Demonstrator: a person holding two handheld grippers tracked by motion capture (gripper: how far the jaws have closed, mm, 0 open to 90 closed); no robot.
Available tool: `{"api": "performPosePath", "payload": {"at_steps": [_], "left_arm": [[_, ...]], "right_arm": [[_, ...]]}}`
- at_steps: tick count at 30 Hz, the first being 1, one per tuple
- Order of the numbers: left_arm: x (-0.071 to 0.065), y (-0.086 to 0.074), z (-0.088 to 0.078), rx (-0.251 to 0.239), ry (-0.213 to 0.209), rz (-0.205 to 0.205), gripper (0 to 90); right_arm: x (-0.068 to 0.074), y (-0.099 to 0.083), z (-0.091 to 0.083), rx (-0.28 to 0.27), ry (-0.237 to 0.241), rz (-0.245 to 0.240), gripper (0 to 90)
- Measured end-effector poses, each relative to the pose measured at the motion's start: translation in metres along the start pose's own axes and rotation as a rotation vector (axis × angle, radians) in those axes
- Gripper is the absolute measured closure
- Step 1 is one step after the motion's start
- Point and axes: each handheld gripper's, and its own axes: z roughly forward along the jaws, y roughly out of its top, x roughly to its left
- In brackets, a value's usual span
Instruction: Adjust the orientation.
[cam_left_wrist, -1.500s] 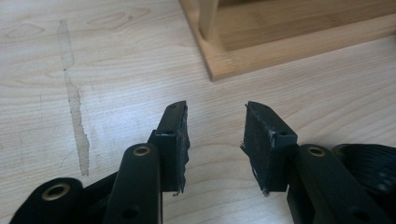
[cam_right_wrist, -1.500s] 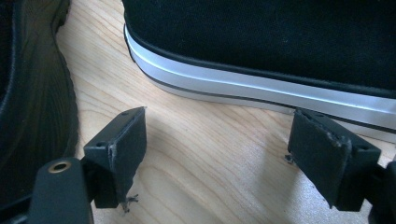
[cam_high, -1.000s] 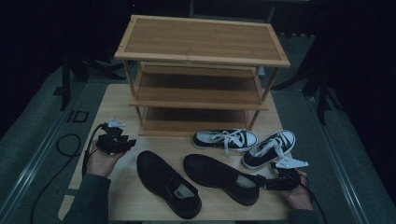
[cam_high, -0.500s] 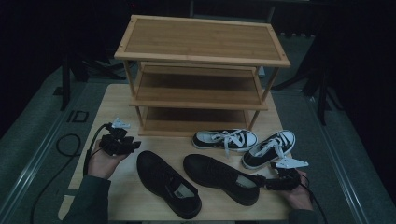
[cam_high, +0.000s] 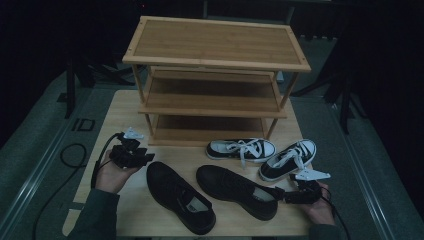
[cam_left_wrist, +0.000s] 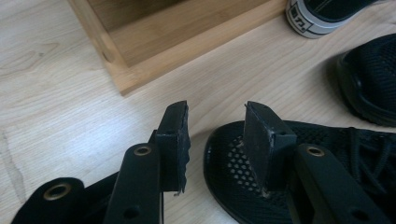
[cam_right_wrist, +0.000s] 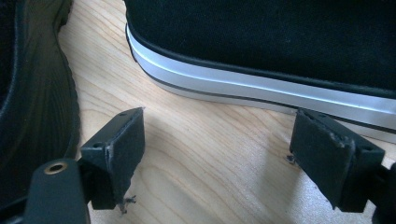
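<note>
Two grippers hold nothing: the left gripper (cam_left_wrist: 212, 135), half open, hovers over a black shoe's (cam_left_wrist: 299, 172) toe, and the right gripper (cam_right_wrist: 217, 154), wide open, faces a sneaker (cam_right_wrist: 280, 51).

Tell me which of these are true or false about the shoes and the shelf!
1. Four shoes lie on the table. True.
2. A sneaker sits on the top shelf. False: both sneakers are on the table.
3. The left gripper is squeezing a black shoe. False: its jaws are open, nothing between them.
4. The right gripper is open. True.
5. The shelves of the rack are bare. True.
</note>
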Motion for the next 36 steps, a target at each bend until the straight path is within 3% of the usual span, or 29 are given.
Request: {"api": "performPosePath", "payload": {"at_steps": [29,36], "left_arm": [[-0.018,0.005,-0.003,0.016,-0.046,0.058,59.5],[-0.023,0.006,-0.005,0.014,-0.065,0.082,64.6]], "right_arm": [[0.0,0.0,0.0,0.001,-0.001,0.001,17.9],[0.0,0.0,0.0,0.001,-0.001,0.0,17.9]]}}
